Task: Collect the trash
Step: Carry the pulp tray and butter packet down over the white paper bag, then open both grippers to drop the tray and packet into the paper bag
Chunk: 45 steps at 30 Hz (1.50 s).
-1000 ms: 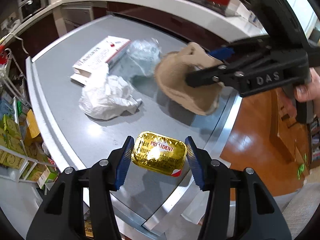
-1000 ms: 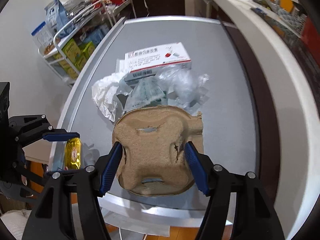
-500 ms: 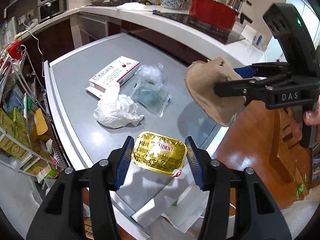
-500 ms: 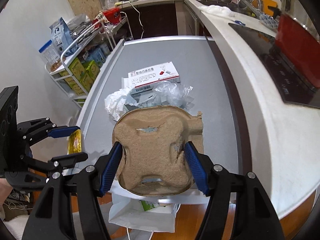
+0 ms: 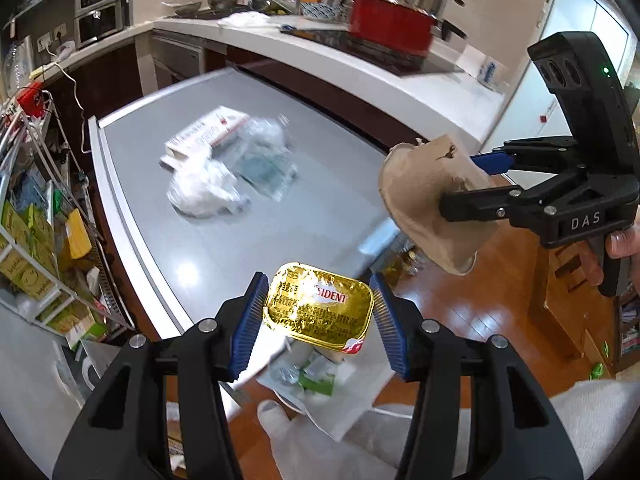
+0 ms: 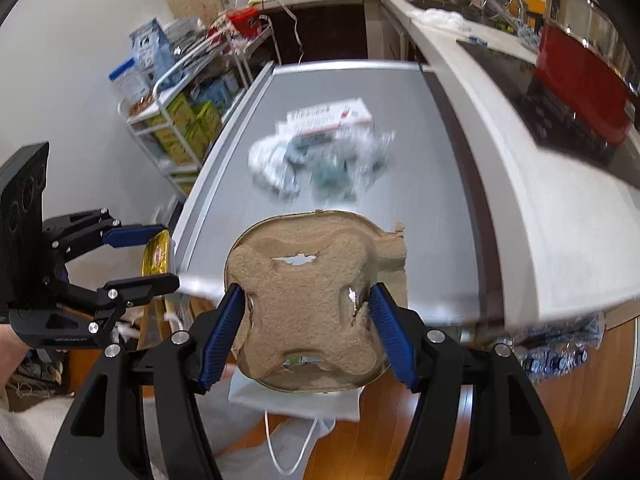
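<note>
My left gripper (image 5: 318,314) is shut on a gold foil butter pack (image 5: 318,307) and holds it off the near edge of the grey table (image 5: 320,216), above a white bag (image 5: 344,396) on the floor. My right gripper (image 6: 306,330) is shut on a brown pulp cup carrier (image 6: 310,292), also past the table edge, over the white bag (image 6: 296,398). On the table lie a crumpled white tissue (image 5: 204,190), clear plastic wrappers (image 5: 266,160) and a white medicine box (image 5: 204,134). The right gripper (image 5: 472,184) with the carrier (image 5: 424,196) shows at the right of the left wrist view.
A wire rack with green and yellow cartons (image 5: 36,236) stands left of the table. A white counter (image 5: 360,64) with a red pot (image 5: 390,28) on a cooktop runs behind. The floor is wood (image 5: 480,304). Water bottles (image 6: 556,356) lie under the counter end.
Both grippers have pulled back and up from the table with their loads, now past its near edge over the white bag. The trash left on the table has not moved.
</note>
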{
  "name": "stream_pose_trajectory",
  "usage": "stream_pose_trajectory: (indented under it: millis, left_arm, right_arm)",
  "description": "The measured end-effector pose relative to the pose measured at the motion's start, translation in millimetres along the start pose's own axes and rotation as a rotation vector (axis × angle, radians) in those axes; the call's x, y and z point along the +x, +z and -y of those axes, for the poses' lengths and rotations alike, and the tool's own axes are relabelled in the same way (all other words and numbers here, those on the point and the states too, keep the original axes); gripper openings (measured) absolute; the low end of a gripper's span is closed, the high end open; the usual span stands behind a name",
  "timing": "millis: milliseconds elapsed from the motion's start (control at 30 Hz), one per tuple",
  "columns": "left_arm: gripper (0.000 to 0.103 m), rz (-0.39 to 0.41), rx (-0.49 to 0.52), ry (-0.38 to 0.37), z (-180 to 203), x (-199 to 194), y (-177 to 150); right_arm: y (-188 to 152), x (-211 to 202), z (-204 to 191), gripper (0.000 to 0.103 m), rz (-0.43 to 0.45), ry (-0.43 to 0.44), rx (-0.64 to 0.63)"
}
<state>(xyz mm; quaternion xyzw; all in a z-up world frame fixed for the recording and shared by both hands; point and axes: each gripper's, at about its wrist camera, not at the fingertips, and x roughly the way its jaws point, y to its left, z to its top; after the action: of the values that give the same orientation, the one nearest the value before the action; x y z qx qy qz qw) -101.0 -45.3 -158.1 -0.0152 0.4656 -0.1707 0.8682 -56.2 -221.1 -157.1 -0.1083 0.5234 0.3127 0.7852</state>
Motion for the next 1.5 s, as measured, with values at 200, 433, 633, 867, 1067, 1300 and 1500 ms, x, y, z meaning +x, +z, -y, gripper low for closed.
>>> stream_pose_trajectory:
  millis: [200, 433, 633, 867, 1067, 1300, 1500]
  left_arm:
    - [0.053, -0.077, 0.014, -0.02, 23, 12, -36]
    - [0.053, -0.152, 0.007, -0.019, 36, 41, -71]
    - [0.053, -0.208, 0.017, 0.027, 40, 76, -90]
    - [0.053, -0.276, -0.004, 0.074, 30, 115, -107]
    - [0.053, -0.327, -0.015, 0.086, 23, 139, -115]
    - [0.071, -0.338, 0.006, 0.096, 24, 142, -116]
    - [0.077, -0.336, -0.006, 0.123, 18, 133, -113]
  right_arm:
    - [-45, 20, -5, 0.064, -0.103, 0.01, 0.007]
    - [-84, 58, -6, 0.064, -0.199, 0.019, 0.014]
    - [-99, 98, -6, 0.064, -0.27, -0.02, -0.015]
    - [-108, 146, 0, 0.064, -0.348, -0.04, 0.002]
    - [-112, 172, 7, 0.064, -0.389, -0.049, 0.028]
    - [-110, 174, 14, 0.067, -0.379, -0.055, 0.069]
    - [-105, 162, 19, 0.073, -0.364, -0.077, 0.066]
